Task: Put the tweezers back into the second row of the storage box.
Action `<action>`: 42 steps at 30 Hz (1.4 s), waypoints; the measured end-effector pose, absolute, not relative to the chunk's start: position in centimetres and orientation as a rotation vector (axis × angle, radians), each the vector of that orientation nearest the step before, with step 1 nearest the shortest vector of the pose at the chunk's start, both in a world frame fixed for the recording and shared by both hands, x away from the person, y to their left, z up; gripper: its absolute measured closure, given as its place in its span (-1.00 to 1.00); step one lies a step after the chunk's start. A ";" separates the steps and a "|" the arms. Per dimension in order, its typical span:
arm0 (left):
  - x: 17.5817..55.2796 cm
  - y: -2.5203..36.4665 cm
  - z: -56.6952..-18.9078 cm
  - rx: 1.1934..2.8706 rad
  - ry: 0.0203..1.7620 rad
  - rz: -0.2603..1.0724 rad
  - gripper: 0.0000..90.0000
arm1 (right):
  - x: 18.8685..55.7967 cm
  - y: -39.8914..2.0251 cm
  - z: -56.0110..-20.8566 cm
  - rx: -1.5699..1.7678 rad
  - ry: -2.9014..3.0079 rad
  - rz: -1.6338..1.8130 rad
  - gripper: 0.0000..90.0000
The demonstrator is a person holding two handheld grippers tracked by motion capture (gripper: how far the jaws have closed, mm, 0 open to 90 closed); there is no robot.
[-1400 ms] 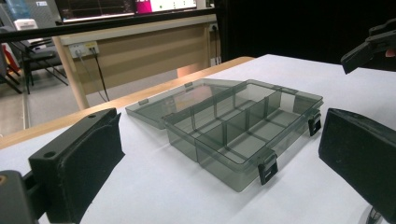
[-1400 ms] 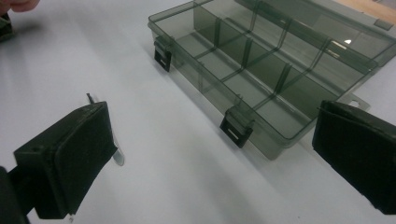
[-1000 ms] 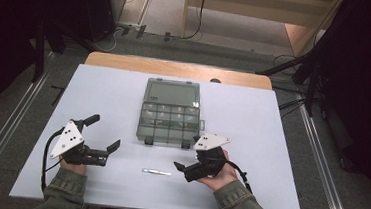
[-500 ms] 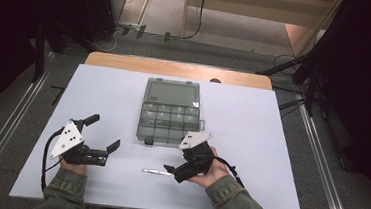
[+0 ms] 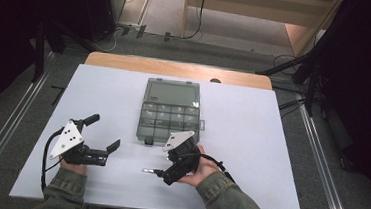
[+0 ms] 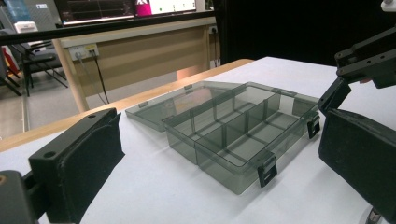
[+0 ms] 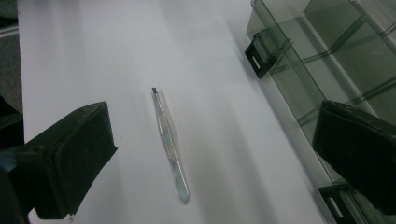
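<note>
Overhead, the high view has a smoky clear compartment box (image 5: 168,114) lying open at the white table's (image 5: 269,156) centre, the left gripper (image 5: 105,134) at its eight o'clock with jaws spread, and the right gripper (image 5: 160,174) at its six o'clock, tilted down over slim metal tweezers (image 5: 147,170). Along the left gripper view, the box (image 6: 233,135) sits between the parted jaws with its lid flat behind. Down the right gripper view, the jaws stand wide apart around the tweezers (image 7: 170,147), untouched, flat on the table, the box wall (image 7: 299,93) at two o'clock.
</note>
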State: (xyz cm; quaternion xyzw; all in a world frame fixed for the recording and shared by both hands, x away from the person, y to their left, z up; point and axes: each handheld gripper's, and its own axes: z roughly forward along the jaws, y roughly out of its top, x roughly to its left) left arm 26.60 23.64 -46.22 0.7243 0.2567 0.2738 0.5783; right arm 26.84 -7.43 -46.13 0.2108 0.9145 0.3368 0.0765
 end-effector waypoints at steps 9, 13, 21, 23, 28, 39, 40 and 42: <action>26.6 23.6 -46.2 1.696 0.599 0.641 -1.00 | 27.2 -5.8 -46.4 0.565 2.808 0.876 -1.00; 26.6 23.6 -46.2 1.694 0.598 0.641 -1.00 | 27.3 -4.8 -46.6 0.525 2.848 0.794 -1.00; 26.6 23.7 -46.2 1.694 0.599 0.637 -1.00 | 27.7 -3.4 -46.6 0.484 2.889 0.597 -0.77; 26.6 23.7 -46.2 1.694 0.598 0.637 -1.00 | 27.9 -3.3 -46.6 0.482 2.914 0.582 -0.74; 26.6 23.7 -46.2 1.694 0.599 0.636 -1.00 | 28.4 -2.6 -46.7 0.445 2.966 0.489 -0.57; 26.6 23.7 -46.2 1.694 0.598 0.636 -1.00 | 28.3 -0.7 -46.5 0.372 3.036 0.354 -0.06; 26.6 23.7 -46.2 1.694 0.598 0.636 -1.00 | 28.3 -0.5 -46.5 0.380 3.040 0.336 -0.02; 26.6 23.7 -46.2 1.694 0.599 0.634 -1.00 | 28.4 -0.3 -46.5 0.363 3.058 0.308 0.08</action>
